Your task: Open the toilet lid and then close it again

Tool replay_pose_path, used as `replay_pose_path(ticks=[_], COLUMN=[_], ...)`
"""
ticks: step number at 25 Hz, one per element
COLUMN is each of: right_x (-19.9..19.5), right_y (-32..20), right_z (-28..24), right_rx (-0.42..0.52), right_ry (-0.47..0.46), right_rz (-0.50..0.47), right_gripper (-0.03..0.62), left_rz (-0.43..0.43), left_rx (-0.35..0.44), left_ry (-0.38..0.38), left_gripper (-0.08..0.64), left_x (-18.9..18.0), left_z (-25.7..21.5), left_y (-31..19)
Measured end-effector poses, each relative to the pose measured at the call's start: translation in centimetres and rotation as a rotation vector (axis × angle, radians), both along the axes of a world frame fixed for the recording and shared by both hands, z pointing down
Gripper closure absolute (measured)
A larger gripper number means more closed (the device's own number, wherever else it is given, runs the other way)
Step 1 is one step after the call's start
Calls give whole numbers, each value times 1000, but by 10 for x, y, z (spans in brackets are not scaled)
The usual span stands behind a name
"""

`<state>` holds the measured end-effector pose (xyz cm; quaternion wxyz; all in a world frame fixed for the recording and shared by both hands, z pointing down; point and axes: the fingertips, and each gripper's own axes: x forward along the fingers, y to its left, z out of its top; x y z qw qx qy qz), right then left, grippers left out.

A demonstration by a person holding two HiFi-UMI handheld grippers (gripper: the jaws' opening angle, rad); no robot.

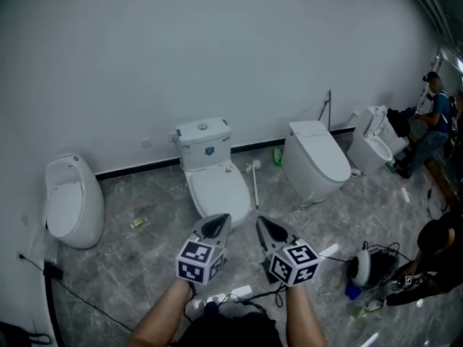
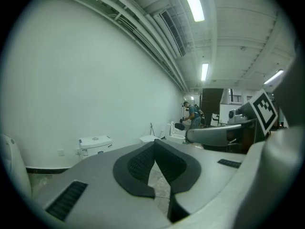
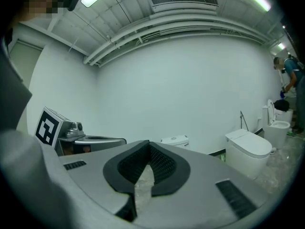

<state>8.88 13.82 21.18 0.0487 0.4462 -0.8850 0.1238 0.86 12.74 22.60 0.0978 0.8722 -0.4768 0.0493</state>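
Left gripper point(image 2: 155, 146): fingers point(image 2: 137, 167) are sitting together, tips meeting, clamping nothing; only floor is showing through the slit behind the tips. Right gripper point(image 3: 148, 146): fingers point(image 3: 164, 168) are likewise pressing tip to tip, holding nothing. Neither is touching the toilet point(image 1: 212, 170). Both are hanging in the air just in front of its bowl, side by side, pointing toward it.

The head view is giving what the gripper views are missing. The lid point(image 1: 219, 188) is lying flat and shut in front of the tank point(image 1: 204, 140). A white long-handled brush point(image 1: 255, 185) is resting just right of the toilet. An egg-shaped toilet point(image 1: 72, 202) is standing well left of it and a tankless toilet point(image 1: 316, 163) right of it.

The gripper views are catching only the tank of the toilet above the fingers; its bowl and lid are staying hidden. They are also showing ceiling light strips point(image 2: 193, 1), which the head view is not. The left gripper view is showing the right gripper's marker cube point(image 2: 263, 109); the right gripper view is showing the left one's. A standing person point(image 1: 436, 110) is working far right of the toilet.
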Motion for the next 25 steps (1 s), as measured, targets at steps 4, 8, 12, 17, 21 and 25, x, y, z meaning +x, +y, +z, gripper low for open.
replay_pose_path(ticks=[4,8,12,17,21,25], right_x=[-4,-5,-5,10,22,32], right_y=[-15,-39,-67,-108,-149,-173], right_z=[21,48,79,126,171,218], right_rx=[-39,-85,-129,-184,-251,-322], right_ry=[2,15,16,41,59,80], right_rz=[24,39,38,78,110,123], right_gripper=[581,581,581,581,581,581], left_rz=[1,-5,-33,-45,-59,-84], left_rx=[-37,-90,-139,-203,-266,-301], left_ry=[-14,-24,-33,-68,-115,-138], left_gripper=[554,554,554,554,554,554], left_x=[-10,-16,-23,-16,-11,-9], left_z=[21,49,77,119,157,192], left_y=[-19,-41,-71,-108,-136,-160])
